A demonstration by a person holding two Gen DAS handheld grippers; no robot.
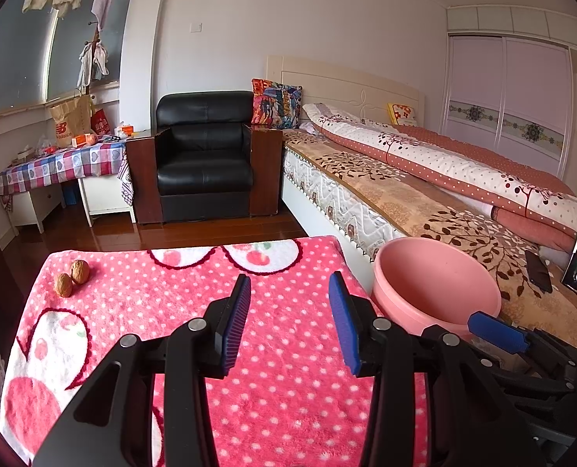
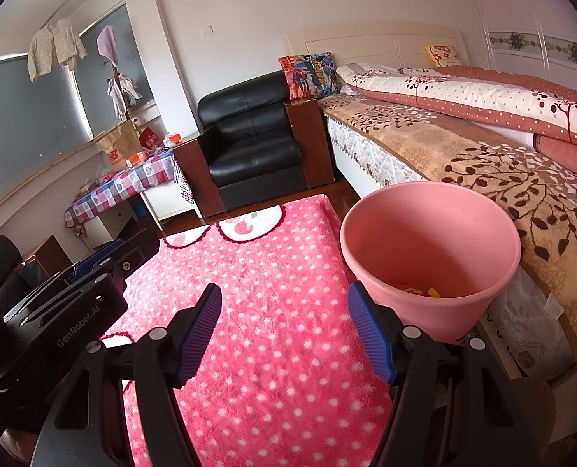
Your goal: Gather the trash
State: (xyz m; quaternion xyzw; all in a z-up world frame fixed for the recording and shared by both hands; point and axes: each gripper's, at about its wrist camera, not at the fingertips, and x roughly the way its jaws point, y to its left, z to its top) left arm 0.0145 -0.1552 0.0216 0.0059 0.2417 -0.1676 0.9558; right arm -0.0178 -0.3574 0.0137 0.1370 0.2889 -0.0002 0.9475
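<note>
A bed with a leaf-print blanket is seen along the right, a black armchair at its head end. A table under a pink polka-dot cloth fills the foreground in both views. A pink bin is placed between that table and the bed, just beside the table's right edge; a few small bits of trash, red and yellow, are visible at its bottom in the right wrist view. The left gripper is held over the cloth, jaws spread wide, nothing between them. The right gripper is likewise wide apart and empty, its right finger near the bin wall. Two walnuts are left touching each other at the cloth's far left corner, well apart from both grippers.
</note>
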